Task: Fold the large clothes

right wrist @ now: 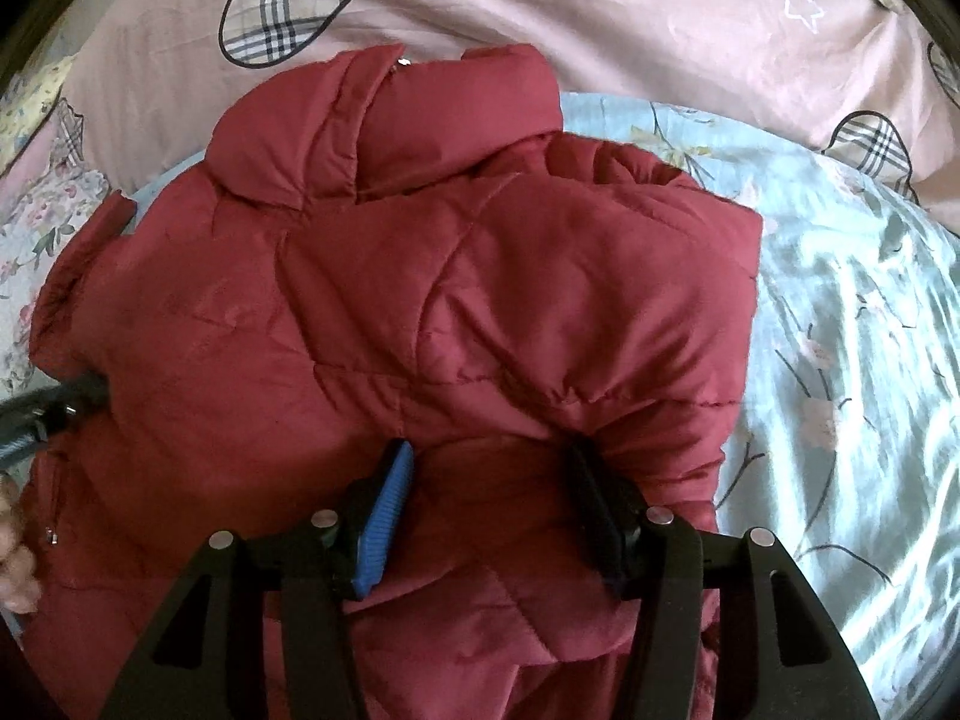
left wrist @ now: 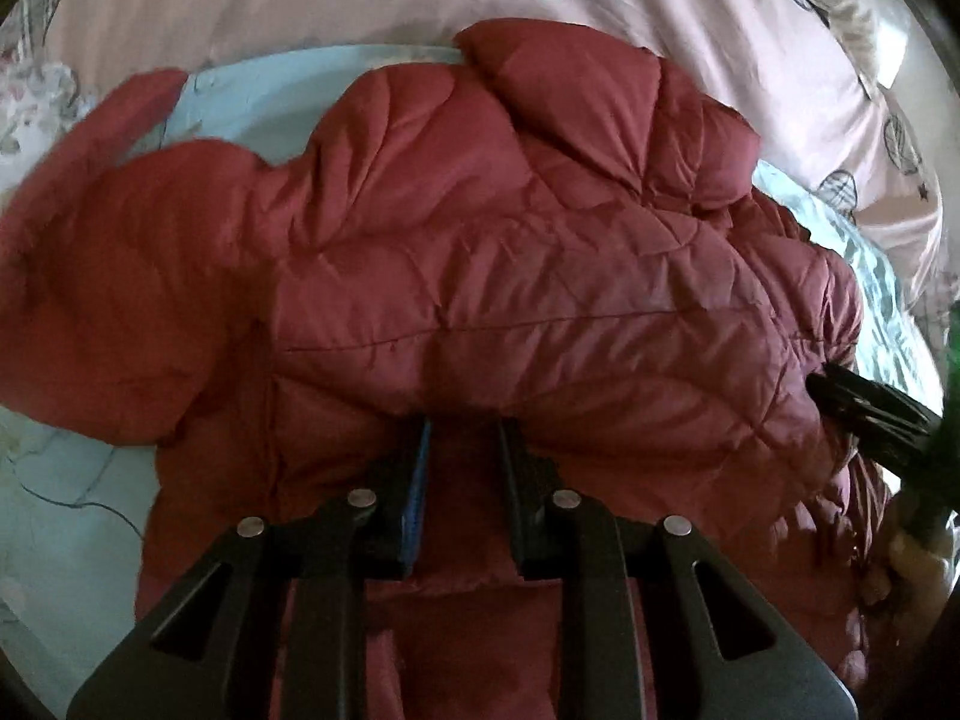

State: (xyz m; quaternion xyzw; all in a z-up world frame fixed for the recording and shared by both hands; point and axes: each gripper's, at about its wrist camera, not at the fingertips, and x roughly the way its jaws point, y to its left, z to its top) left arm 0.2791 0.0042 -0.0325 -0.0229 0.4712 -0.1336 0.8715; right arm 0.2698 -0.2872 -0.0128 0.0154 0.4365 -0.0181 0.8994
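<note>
- Jaws of the left gripper [left wrist: 465,426] stand narrow, pinching a fold of the red quilted jacket [left wrist: 510,276] between the pads; the tips are buried under the puffed fabric.
- Jaws of the right gripper [right wrist: 492,450] stand about half open around a thicker roll of the same jacket; fabric fills the gap, so this reads as a grip (pad contact on the dark finger is partly hidden).
- Jacket position: it lies straight ahead of both grippers on the pale blue floral sheet [right wrist: 840,312], collar [right wrist: 336,138] at the far end, near the pink quilt [right wrist: 600,12].
- Long axis: it runs away from the jaws, from the held near edge to the collar.
- Judgement: both hands sit level on the near edge, neither clearly nearer, so the coming fold would likely carry that edge forward towards the collar.
</note>
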